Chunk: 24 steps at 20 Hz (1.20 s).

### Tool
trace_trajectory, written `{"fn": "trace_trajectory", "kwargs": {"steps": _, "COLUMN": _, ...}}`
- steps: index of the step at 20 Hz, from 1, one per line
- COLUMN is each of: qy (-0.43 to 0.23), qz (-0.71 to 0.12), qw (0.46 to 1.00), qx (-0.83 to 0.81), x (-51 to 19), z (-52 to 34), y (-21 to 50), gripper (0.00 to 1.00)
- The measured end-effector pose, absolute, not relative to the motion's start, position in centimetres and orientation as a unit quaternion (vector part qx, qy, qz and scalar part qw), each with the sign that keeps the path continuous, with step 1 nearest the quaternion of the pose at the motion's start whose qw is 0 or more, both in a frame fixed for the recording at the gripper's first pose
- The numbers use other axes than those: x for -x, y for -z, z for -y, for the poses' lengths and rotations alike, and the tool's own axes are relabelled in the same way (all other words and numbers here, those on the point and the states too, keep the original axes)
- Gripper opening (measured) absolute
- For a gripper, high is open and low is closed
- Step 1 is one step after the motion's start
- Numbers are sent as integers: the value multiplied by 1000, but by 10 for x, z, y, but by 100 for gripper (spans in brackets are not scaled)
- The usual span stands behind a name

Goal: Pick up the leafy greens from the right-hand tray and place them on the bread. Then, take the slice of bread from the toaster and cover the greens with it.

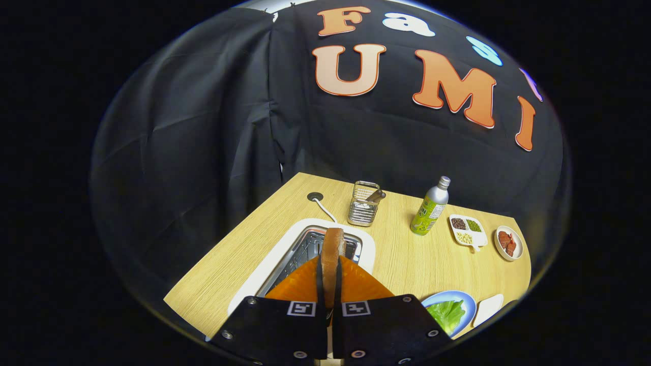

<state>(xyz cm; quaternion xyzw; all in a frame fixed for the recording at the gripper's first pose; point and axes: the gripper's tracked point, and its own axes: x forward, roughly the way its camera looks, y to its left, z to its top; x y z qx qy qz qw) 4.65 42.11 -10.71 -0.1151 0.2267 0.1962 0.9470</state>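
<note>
Gripper [330,284], lower centre of the frame, with both fingers clamped on the slice of bread [332,254], held upright above the toaster [310,249]. Greens [447,314] already lie on a blue plate [470,305] at lower right; whether bread lies beneath them cannot be told. Judged remaining: carrying the slice across and covering the greens.

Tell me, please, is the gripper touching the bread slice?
Touching: in the gripper view both fingers press the upright bread slice between them, above the toaster.
</note>
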Motion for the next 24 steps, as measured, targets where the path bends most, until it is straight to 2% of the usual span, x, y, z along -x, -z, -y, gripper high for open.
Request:
{"fn": "trace_trajectory", "kwargs": {"steps": 16, "qy": -210, "qz": -150, "qw": 964, "qx": 61, "x": -39, "z": -408, "y": 23, "gripper": 4}}
{"fn": "trace_trajectory", "kwargs": {"steps": 24, "qy": -198, "qz": -134, "qw": 970, "qx": 46, "x": -34, "z": -364, "y": 0, "gripper": 4}}
